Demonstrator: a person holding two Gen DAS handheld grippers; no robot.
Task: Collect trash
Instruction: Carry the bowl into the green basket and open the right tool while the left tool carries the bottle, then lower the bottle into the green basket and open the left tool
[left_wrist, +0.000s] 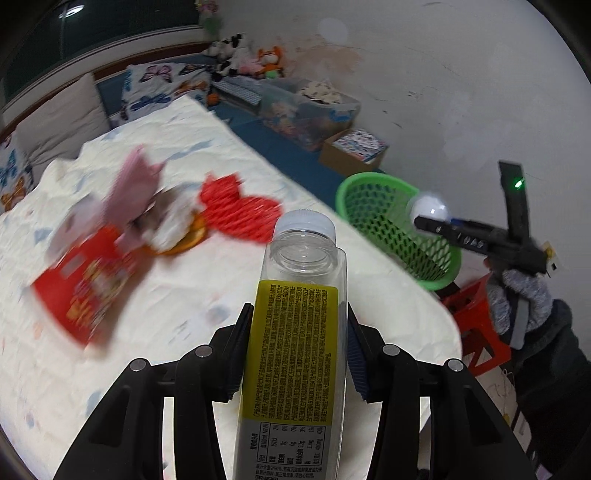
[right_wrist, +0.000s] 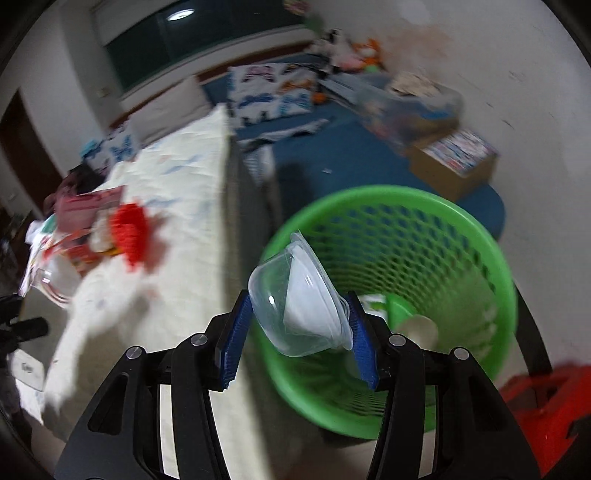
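The bed (left_wrist: 155, 325) with its white patterned cover carries the trash that is left: a red snack package (left_wrist: 79, 295), a red foam net (left_wrist: 240, 210), crumpled paper (left_wrist: 136, 184) and something orange under it, all blurred. Beside the bed stands the green basket (right_wrist: 461, 229), and a few pieces already lie at its bottom, so I judge the task is partly done.

The left gripper (left_wrist: 295, 350) has its jaws closed on an empty clear juice bottle (left_wrist: 295, 332) with a yellow label and a white cap, above the bed edge and still apart from the basket.

The right gripper (right_wrist: 295, 332) holds a clear plastic bowl (right_wrist: 299, 306) between narrow jaws, over the basket's near rim, not yet released.
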